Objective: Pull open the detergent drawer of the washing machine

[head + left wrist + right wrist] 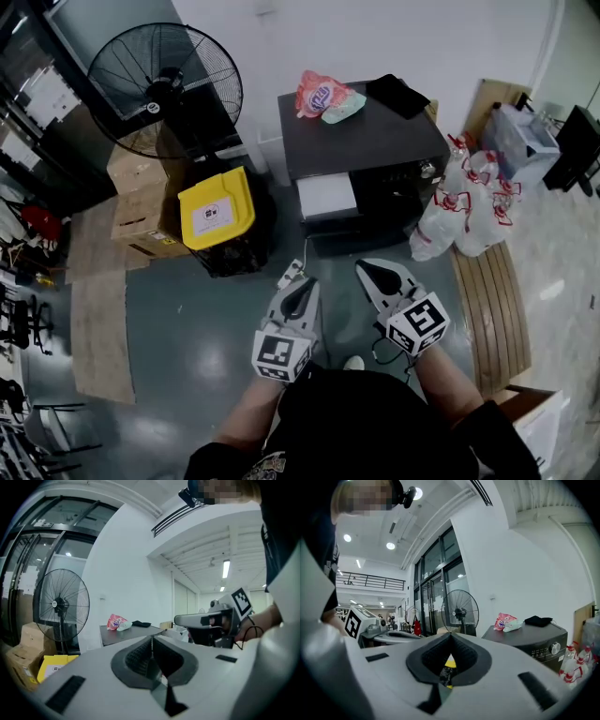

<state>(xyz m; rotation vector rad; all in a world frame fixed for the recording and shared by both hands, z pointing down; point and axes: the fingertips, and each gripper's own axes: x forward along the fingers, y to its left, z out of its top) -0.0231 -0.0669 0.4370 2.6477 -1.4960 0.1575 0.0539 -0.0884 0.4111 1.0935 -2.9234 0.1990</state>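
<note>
The dark washing machine [366,131] stands against the far wall. A white drawer front [326,197] sits at the left of its face and a round knob [427,169] at the right. Both grippers hang side by side short of the machine and touch nothing. My left gripper [302,283] is shut and empty, its jaws [151,639] pressed together and level. My right gripper [371,270] is shut and empty too, pointing past the machine [534,641]. In the left gripper view the machine's top [129,632] lies ahead.
A pink bag [317,94] and a black cloth [398,94] lie on the machine. A yellow-lidded bin [217,211], cardboard boxes [141,202] and a standing fan [164,89] are to its left. White bags with red trim [469,206] and a wooden bench [492,300] are on the right.
</note>
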